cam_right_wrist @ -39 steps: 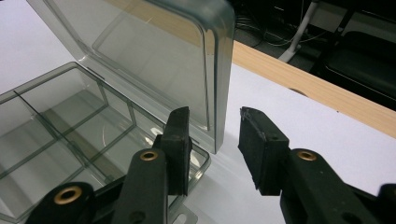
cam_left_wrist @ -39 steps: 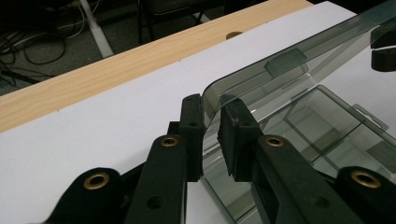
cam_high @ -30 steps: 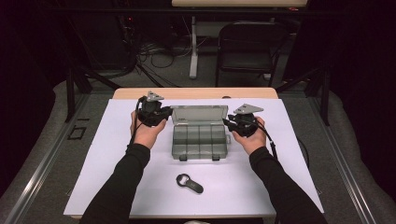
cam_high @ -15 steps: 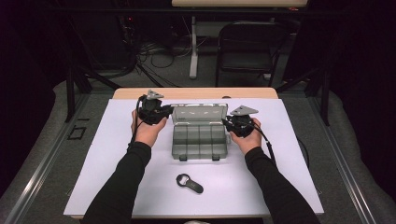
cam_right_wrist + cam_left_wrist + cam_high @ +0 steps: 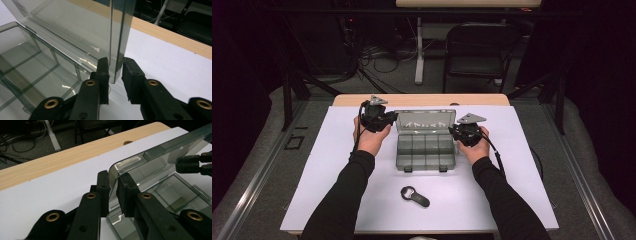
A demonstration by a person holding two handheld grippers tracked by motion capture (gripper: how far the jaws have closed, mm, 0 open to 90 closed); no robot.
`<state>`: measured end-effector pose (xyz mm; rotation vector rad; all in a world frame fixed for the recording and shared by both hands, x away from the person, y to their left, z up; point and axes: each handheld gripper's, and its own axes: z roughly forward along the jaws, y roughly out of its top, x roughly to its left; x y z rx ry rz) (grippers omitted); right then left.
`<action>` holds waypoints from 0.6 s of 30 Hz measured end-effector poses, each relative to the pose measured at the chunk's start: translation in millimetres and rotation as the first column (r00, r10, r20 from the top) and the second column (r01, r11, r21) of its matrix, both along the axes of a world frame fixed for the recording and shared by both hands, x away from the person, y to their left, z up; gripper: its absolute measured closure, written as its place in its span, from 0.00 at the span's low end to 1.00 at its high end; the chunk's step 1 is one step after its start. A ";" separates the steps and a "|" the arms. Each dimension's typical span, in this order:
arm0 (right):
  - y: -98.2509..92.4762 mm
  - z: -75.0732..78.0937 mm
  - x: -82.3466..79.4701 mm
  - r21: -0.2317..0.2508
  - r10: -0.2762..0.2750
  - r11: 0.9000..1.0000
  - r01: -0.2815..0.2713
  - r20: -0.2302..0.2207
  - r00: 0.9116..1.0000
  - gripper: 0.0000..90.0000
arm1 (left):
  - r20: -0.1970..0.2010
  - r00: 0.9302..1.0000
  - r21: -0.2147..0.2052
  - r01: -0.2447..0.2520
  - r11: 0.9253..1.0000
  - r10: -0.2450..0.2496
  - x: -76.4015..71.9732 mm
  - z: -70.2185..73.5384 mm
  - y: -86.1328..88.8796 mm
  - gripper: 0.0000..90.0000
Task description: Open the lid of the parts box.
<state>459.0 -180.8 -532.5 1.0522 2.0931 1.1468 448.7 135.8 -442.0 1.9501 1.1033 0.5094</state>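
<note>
From above, I am bracketing the open clear organizer box (image 5: pixel 424 145) mid-table, its lid (image 5: pixel 425 120) standing upright. In the left gripper view, my left gripper (image 5: pixel 113 192) is clamping the lid's corner. In the right gripper view, my right gripper (image 5: pixel 115 72) has just been closing around the lid's edge, one pad not yet touching. Closing the lid is probably what remains.

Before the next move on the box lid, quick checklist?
1. Left gripper on the lid corner: ok, both pads press its edge.
2. Right gripper on the lid's other side edge: not ok, jaws have just been closing around it, gap at one pad.
3. Lid raised: ok, it stands up from the box.
4. Box compartments: ok, nothing in those seen.
5. Bottle opener out of the way: ok, lies nearer the person.
6. Box flat on the table: cannot tell.
</note>
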 end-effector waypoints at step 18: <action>-3.0 -0.3 1.4 0.012 -0.022 1.000 0.022 -0.011 1.000 0.94 | 0.010 1.000 0.008 -0.012 1.000 0.012 7.0 -0.4 -1.0 0.91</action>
